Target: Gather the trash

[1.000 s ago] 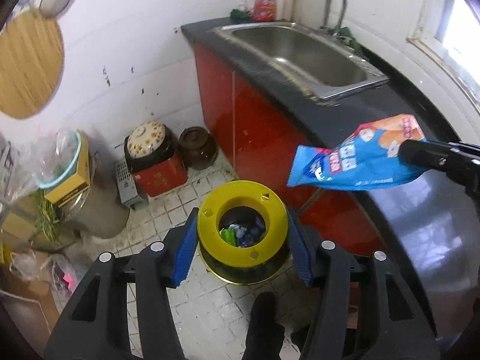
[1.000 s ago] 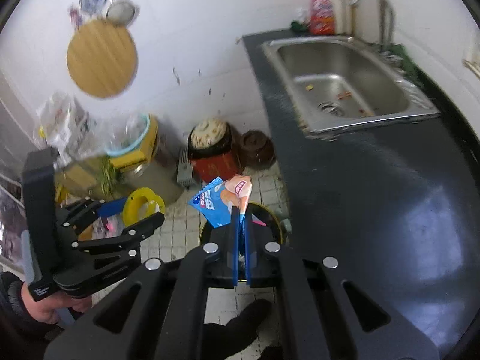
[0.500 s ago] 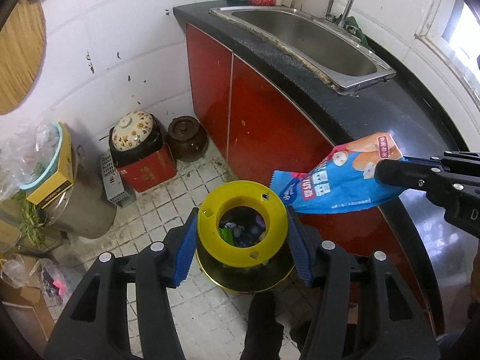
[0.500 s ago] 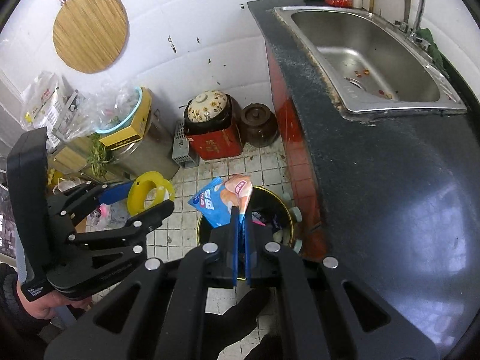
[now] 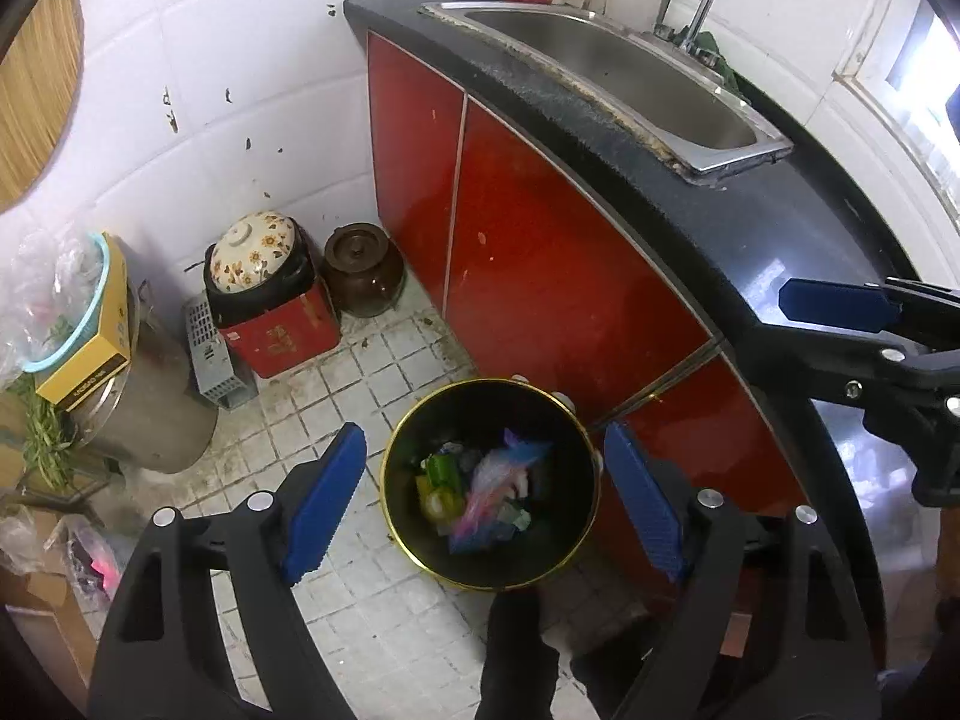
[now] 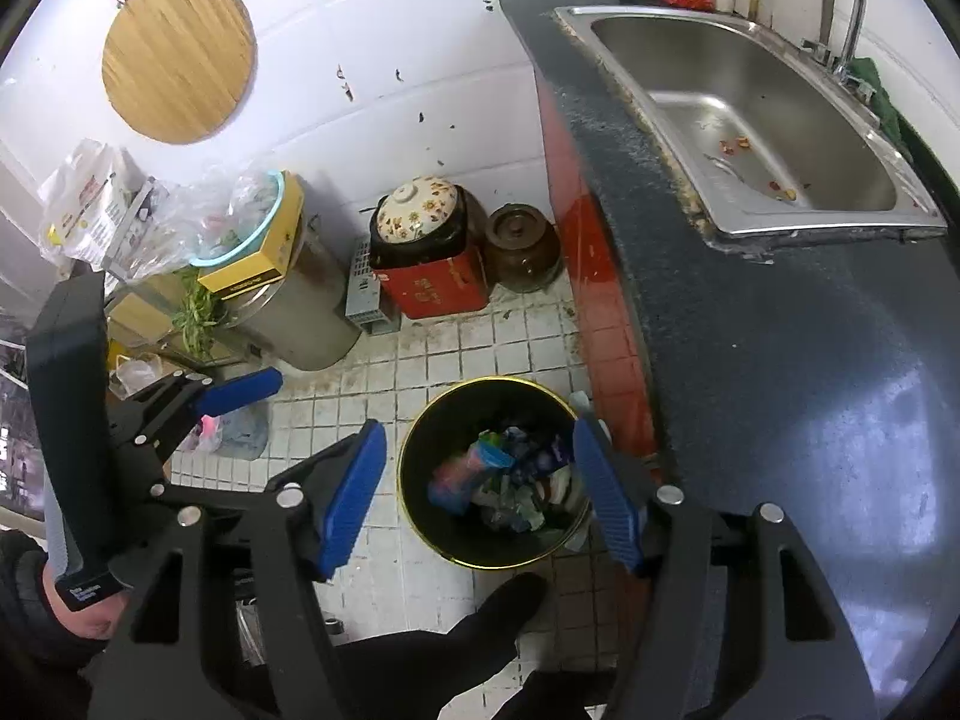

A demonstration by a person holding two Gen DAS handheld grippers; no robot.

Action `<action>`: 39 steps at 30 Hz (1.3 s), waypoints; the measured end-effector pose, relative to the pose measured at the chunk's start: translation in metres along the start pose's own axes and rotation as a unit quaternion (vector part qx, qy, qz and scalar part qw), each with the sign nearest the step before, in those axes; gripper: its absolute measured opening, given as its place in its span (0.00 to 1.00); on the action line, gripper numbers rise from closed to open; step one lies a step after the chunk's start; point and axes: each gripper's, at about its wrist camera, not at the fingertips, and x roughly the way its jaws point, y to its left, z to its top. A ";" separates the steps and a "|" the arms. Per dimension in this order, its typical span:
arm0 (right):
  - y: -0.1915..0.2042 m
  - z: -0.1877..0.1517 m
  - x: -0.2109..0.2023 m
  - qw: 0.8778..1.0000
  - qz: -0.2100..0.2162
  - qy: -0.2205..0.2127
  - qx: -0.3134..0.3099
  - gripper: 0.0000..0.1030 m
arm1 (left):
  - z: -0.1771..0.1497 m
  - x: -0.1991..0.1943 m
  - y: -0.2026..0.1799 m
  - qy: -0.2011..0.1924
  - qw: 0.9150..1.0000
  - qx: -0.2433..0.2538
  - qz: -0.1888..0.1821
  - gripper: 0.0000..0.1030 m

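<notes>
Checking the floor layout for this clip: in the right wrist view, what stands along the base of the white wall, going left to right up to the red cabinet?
Grey drum topped with a yellow box → small grey crate → red box bearing the floral-lidded pot → brown lidded jar → red cabinet.

Both left tongs [image 5: 485,501] and right tongs [image 6: 480,495] point downward, jaws opening, empty.
</notes>
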 end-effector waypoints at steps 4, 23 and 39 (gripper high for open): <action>-0.006 -0.002 -0.009 1.000 -0.005 -0.006 0.009 0.62 | 0.000 -0.001 -0.001 0.000 1.000 -0.002 0.001 0.77; -0.180 -0.240 -0.318 0.878 -0.262 -0.201 0.347 0.72 | 0.030 -0.082 -0.343 -0.090 0.924 0.319 -0.191 0.90; -0.201 -0.500 -0.454 0.710 -0.419 -0.195 0.532 0.79 | -0.111 -0.132 -0.542 -0.049 0.836 0.483 -0.255 0.90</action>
